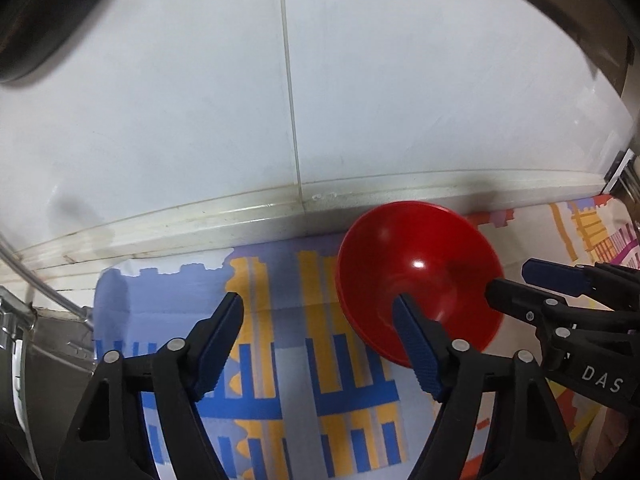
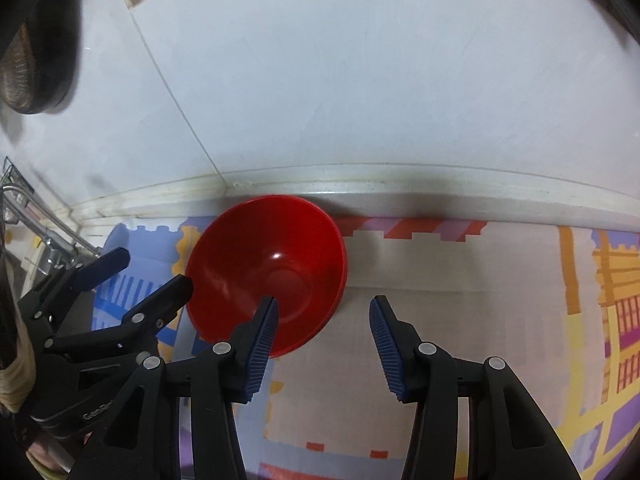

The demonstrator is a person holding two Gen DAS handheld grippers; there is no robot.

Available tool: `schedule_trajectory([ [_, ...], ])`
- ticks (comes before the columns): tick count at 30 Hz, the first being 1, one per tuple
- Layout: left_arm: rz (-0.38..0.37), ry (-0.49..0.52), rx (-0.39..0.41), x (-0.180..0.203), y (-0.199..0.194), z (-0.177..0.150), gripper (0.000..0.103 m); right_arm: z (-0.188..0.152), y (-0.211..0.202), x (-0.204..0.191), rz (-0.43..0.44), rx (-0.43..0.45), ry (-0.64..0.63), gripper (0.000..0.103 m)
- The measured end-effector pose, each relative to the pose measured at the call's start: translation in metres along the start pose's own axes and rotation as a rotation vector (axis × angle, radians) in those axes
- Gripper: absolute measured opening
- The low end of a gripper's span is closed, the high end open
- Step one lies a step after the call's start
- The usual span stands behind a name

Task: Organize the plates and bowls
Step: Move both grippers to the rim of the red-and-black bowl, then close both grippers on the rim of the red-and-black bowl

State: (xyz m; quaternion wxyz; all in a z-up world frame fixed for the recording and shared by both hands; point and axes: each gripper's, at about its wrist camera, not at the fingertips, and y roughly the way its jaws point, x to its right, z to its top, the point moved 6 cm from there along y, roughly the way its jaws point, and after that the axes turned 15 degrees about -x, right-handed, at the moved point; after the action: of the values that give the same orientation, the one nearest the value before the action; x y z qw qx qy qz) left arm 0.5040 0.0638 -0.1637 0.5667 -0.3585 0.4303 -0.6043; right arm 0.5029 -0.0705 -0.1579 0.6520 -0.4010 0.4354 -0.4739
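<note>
Red bowl (image 1: 420, 276) sits upright and empty on the surface, on a patterned cloth (image 1: 280, 360), close to the raised white ledge (image 1: 280, 208) at the foot of the tiled wall (image 1: 200, 100). One glossy highlight inside it

Relative to the left hand-held gripper (image 1: 318, 314): bowl lies ahead and to its right; the right finger's tip overlaps the bowl's near rim in this view, whether it touches cannot be told. Jaws spread wide, only cloth showing between the ribbed blue pads (image 1: 416, 352)

Relative to the right hand-held gripper (image 2: 324, 318): bowl (image 2: 266, 272) lies ahead and to its left, the left finger's tip overlapping the bowl's near side. Jaws parted, only bare pale cloth (image 2: 440, 280) in the gap, nothing pinched

Each hand-held gripper appears at the edge of the other's view, flanking the bowl: the right one (image 1: 508, 284) at the bowl's right side, the left one (image 2: 156, 270) just at its left rim

Beyond the left hand-held gripper, far left: metal tap fittings (image 2: 48, 248)
</note>
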Motion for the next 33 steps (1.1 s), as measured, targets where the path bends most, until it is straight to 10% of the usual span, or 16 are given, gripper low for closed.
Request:
schedule_trajectory([
  [19,-0.095,0.01,-0.104,0.012,0.035,0.014,0.014,0.015,0.023,0.004,0.008,-0.06,0.005,0.016],
  [33,-0.11,-0.05,-0.112,0.008,0.025,0.009,0.012,0.019,0.016,0.009,0.037,-0.066,0.046,0.014],
])
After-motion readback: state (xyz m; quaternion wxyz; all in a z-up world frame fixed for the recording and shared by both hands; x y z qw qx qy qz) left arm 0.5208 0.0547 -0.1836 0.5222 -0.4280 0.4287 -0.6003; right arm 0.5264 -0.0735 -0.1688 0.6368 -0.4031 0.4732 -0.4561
